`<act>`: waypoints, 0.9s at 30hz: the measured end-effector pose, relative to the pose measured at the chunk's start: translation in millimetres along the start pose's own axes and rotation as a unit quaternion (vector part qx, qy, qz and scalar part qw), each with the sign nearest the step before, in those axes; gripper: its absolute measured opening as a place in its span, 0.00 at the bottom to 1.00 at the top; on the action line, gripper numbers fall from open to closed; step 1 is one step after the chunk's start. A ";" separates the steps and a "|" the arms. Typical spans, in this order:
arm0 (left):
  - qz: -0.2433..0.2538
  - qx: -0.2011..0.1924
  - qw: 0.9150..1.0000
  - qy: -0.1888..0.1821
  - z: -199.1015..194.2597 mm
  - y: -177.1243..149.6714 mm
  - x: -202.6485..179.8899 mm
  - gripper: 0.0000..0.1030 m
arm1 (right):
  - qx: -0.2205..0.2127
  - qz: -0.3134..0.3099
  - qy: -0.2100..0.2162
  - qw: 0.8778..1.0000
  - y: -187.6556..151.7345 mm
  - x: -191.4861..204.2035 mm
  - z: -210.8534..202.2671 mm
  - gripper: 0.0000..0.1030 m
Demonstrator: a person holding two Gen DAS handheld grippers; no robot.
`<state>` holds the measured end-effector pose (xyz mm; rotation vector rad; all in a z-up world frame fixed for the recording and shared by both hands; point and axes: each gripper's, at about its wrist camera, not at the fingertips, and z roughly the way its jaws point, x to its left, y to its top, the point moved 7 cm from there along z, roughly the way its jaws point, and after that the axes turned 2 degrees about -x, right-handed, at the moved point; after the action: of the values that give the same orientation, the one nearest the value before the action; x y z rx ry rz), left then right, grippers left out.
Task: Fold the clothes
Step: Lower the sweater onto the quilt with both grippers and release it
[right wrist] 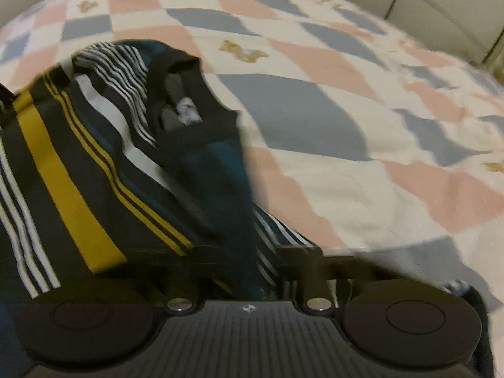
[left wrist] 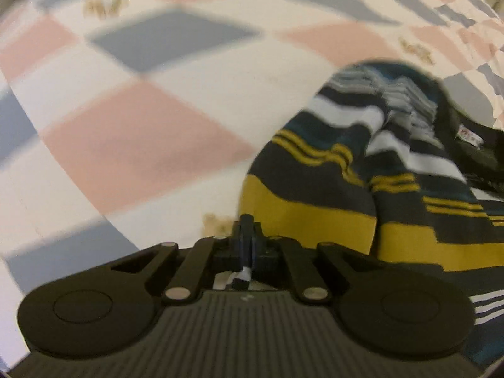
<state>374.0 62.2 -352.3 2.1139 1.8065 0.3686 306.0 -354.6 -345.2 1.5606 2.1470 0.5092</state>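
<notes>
the striped shirt (right wrist: 94, 170) lies bunched on the checked quilt (right wrist: 346, 157), collar and label (right wrist: 189, 111) facing up. the right gripper (right wrist: 252, 267) is pressed together with a fold of the shirt draped over its fingers, apparently pinched. the left gripper (left wrist: 246, 236) is pressed together just beside the shirt's yellow-banded edge; a scrap of cloth may sit between its fingers. this looks like the gripping step; next likely calls for lifting and spreading the shirt flat. nothing blocks the way.
</notes>
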 end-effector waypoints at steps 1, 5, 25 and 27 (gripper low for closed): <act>0.001 -0.019 1.000 0.006 -12.9 7.1 5.1 0.04 | -0.015 0.016 0.001 1.000 10.4 -5.4 -2.4 0.05; -0.045 -0.089 0.995 0.022 -78.4 52.1 56.1 0.04 | -0.078 0.015 -0.038 0.996 80.3 -34.4 -26.2 0.05; -0.105 0.046 0.992 -0.048 -102.4 -67.8 30.1 0.33 | 0.008 0.266 0.042 0.963 10.1 -45.1 -33.8 0.64; -0.146 0.077 0.984 -0.061 -113.8 -111.0 15.8 0.49 | 0.035 0.311 0.049 0.949 -44.3 -32.4 -65.3 0.64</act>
<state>230.5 102.7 -295.0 1.8785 2.0884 0.0268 244.0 -401.3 -309.8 2.3001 1.7162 0.7205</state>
